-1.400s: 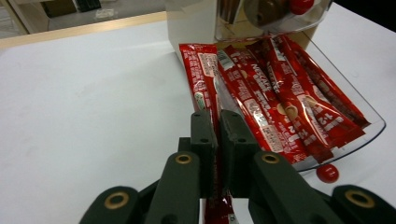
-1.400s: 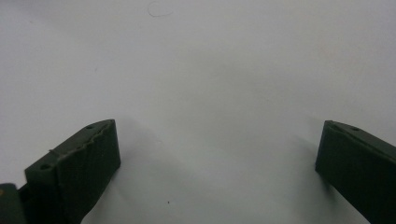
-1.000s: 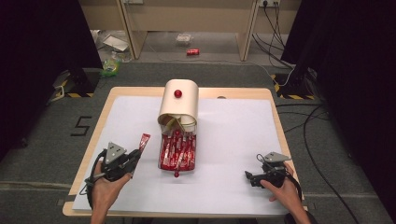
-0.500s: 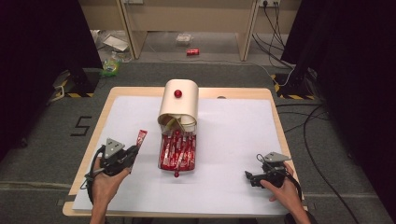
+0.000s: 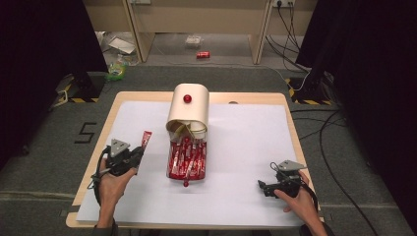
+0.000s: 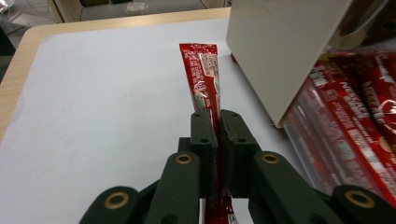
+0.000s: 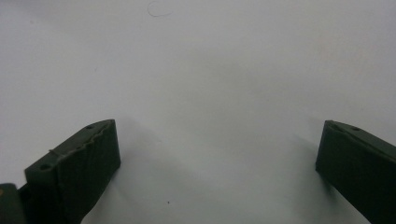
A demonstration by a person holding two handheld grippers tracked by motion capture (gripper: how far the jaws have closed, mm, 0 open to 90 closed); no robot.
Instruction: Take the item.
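Clamping a red sachet [image 6: 205, 79], the left gripper [image 6: 214, 122] has its two black jaws pressed together on the packet's lower part, so the sachet sticks out ahead of them over the white sheet [image 6: 93, 102]. From the high view the same gripper [image 5: 139, 153] sits at the left of the table [image 5: 113, 105], held in the person's left hand [image 5: 114, 184], and the sachet [image 5: 145, 138] slants up and away from it, just left of the cream box [image 5: 188, 110]. That box lies on its side with its open mouth toward the person (a red knob [image 5: 187, 98] shows on top), and a clear tray [image 5: 187, 162] of more red sachets juts out of it. In the left gripper view the box wall [image 6: 280, 51] stands just right of the held sachet, apart from it, with the tray's packets [image 6: 355, 116] below.

Over at the right edge, the right gripper [image 5: 263, 187] rests low near the sheet in the right hand [image 5: 300, 204]. Its jaws stand wide apart with nothing between them, bare white sheet [image 7: 210, 93] filling the gap.
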